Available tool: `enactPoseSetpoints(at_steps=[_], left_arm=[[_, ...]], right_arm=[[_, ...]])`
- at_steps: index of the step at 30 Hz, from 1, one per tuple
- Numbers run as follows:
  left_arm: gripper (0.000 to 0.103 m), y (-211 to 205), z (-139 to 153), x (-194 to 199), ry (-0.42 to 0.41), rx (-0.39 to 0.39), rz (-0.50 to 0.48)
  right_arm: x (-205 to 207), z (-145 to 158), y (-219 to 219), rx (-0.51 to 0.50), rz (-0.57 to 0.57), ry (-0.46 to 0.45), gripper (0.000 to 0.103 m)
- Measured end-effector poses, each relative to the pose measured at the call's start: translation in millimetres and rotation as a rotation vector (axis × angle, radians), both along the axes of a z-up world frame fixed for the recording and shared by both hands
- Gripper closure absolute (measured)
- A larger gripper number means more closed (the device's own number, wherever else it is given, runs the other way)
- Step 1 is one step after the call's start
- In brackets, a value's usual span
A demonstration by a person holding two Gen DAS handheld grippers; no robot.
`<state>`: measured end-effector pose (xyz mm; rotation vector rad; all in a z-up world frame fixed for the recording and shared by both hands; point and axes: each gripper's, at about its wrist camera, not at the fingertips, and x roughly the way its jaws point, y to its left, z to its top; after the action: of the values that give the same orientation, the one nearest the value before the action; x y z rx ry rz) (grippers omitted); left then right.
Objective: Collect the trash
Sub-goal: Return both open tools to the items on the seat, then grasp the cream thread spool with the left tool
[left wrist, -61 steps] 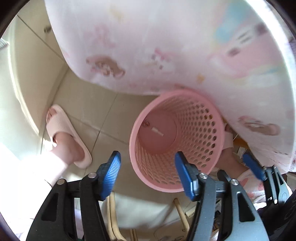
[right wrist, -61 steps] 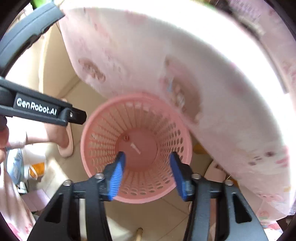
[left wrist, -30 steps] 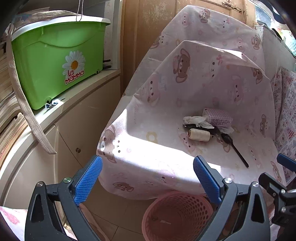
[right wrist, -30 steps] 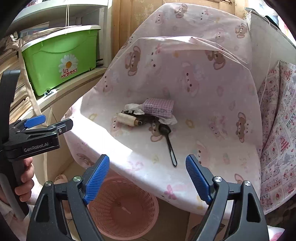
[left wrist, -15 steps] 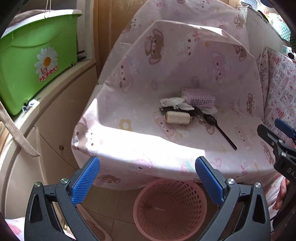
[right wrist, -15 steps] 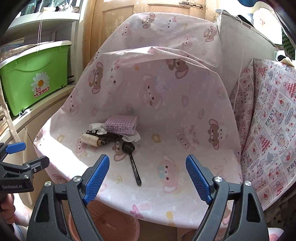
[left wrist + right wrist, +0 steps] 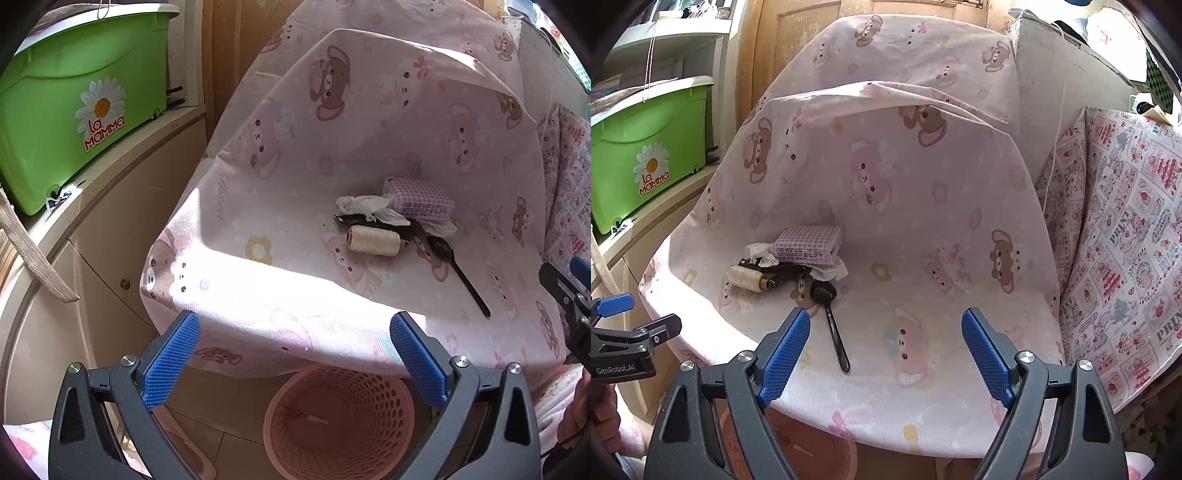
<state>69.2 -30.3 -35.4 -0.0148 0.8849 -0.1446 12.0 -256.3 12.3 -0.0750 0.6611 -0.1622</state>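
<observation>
One black spoon (image 7: 833, 325), handle nearward

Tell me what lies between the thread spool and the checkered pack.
Crumpled white tissue and a dark flat item sit between spool and pack, clearest in the left wrist view.

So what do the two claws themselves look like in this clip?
Both are alike: the left claw and right claw have dark grey plastic arms with triangular cut-outs, silver screw heads and blue textured pads. In the right wrist view, the left claw's body carries white GenRobot.AI lettering. No cables show. A bare hand grips it.
</observation>
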Motion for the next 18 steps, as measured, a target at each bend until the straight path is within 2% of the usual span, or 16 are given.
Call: enactPoseSetpoints(at_steps=[2, 6, 10, 13, 15, 18], left_arm=[[0.001, 1, 2, 2, -0.018, -0.018, -0.001], [0.001, 2, 6, 3, -0.067, -0.074, 0.011], [0.001, -4, 11, -1, -0.157, -0.022, 0.042], [0.001, -11, 8, 7, -0.070, -0.060, -0.042], [0.001, -13, 4, 11, -0.018, -0.107, -0.071], [0.001, -15, 0, 17, 0.005, -0.138, -0.095]], right_arm=[[4, -1, -7, 0.040, 0.001, 0.017, 0.025], [12, -7, -19, 0.127, -0.005, 0.066, 0.026], [16, -9, -28, 0.132, -0.044, 0.064, 0.026], [21, -14, -31, 0.177, -0.028, 0.096, 0.030], [24, -20, -25, 0.188, -0.004, 0.139, 0.047], [30, -32, -15, 0.189, 0.041, 0.201, 0.058]])
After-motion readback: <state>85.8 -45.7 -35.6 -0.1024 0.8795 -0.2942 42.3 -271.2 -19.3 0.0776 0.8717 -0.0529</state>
